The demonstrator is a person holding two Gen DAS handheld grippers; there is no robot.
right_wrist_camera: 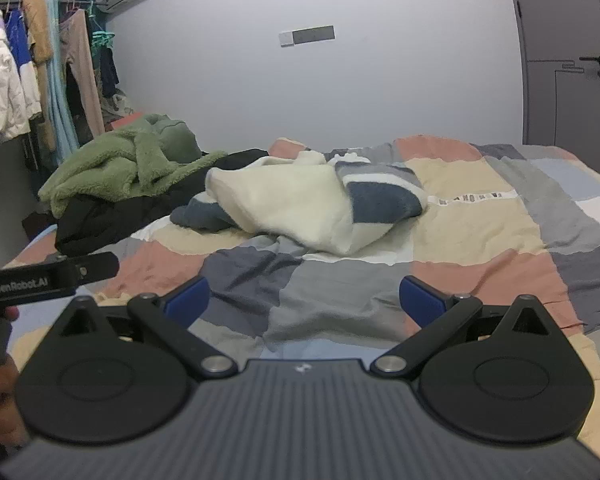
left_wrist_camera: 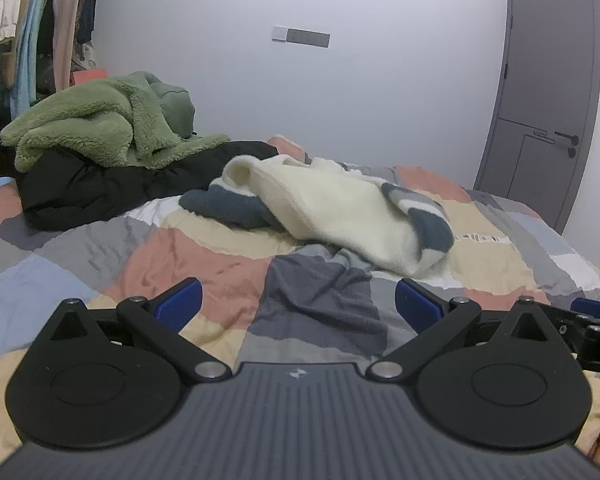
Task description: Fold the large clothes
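A cream, blue and grey striped fleece garment (left_wrist_camera: 332,208) lies crumpled in the middle of the bed; it also shows in the right wrist view (right_wrist_camera: 300,204). My left gripper (left_wrist_camera: 298,304) is open and empty, low over the bedspread, well short of the garment. My right gripper (right_wrist_camera: 304,300) is open and empty too, beside the left one. The left gripper's body shows at the left edge of the right wrist view (right_wrist_camera: 40,280). A green fleece garment (left_wrist_camera: 100,124) lies on a black garment (left_wrist_camera: 100,188) at the bed's far left.
The bed has a patchwork cover (left_wrist_camera: 204,256) in pink, grey, beige and blue. A clothes rack (right_wrist_camera: 28,64) with hanging coats stands at the left. A grey door (left_wrist_camera: 548,92) is at the right behind the bed. A plain wall runs behind.
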